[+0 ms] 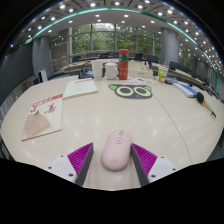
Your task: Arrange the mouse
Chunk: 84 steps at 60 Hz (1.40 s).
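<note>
A pale pink computer mouse (116, 149) lies on the cream table (90, 125), its front pointing away from me. It stands between the two fingers of my gripper (113, 160). The left pad (80, 157) shows a small gap to the mouse. The right pad (144, 157) is close beside it. The gripper is open and the mouse rests on the table. A white mat with a green and black owl-eye print (131, 91) lies further off, beyond the mouse.
A red bottle (123, 66) and a green cup (162, 73) stand at the far side. A paper with red print (44, 110) and a booklet (80, 87) lie to the left. A black pen (205, 100) lies to the right.
</note>
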{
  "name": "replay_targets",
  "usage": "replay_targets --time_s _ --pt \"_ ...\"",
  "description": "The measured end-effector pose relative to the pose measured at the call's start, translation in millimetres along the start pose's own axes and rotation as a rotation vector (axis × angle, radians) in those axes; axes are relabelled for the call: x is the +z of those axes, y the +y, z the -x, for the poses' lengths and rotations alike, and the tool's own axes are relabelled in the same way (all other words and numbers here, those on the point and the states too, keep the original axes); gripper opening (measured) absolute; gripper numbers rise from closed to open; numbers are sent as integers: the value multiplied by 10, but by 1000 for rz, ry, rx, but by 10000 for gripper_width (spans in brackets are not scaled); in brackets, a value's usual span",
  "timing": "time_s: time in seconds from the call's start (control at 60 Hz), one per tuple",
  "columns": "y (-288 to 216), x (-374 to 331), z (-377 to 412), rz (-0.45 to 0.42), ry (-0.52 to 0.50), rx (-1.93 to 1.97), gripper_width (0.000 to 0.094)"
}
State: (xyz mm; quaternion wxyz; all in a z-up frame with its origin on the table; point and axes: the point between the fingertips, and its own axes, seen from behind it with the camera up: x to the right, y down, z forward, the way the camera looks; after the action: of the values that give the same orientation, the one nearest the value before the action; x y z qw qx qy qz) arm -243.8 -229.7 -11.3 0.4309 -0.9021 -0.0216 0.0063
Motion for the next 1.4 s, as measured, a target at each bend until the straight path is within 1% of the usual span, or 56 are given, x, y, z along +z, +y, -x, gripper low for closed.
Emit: replay_targets --time_s 0.083,0.117,0.15,0.167,0.217,0.383,0.433,0.517,0.6,0.75,0.85,0.9,0.983,1.1,1.2,1.283,1.367,1.4 --pt "-51 78 -10 1 18 -13 653" --pt "-68 102 0 3 17 -10 596" --pt "-86 129 -4 5 19 -10 514" --pt "-93 139 -3 5 19 -12 496" --pt "-102 156 2 11 14 -6 479" --pt "-118 173 -5 37 11 -18 345" --pt "-124 170 2 45 4 -33 322" --pt "-181 144 31 56 -21 -37 308" --pt "-442 68 22 23 -31 -49 308" --pt "-1410 -69 -21 -100 -82 -20 309" --pt "-2096 61 -206 -169 -92 -7 307" --pt "-2362 198 -338 -194 -91 7 307" --pt "-2673 608 -586 -193 -79 14 307" --pt "-2729 1261 -847 -152 -64 4 307" --pt "-2504 1814 -1010 -79 -56 4 306" --pt "-2271 2136 -1093 -23 -51 9 307" --pt "-2110 2357 -1133 5 -48 7 312" --pt "-2063 2406 -1141 14 -49 8 343"
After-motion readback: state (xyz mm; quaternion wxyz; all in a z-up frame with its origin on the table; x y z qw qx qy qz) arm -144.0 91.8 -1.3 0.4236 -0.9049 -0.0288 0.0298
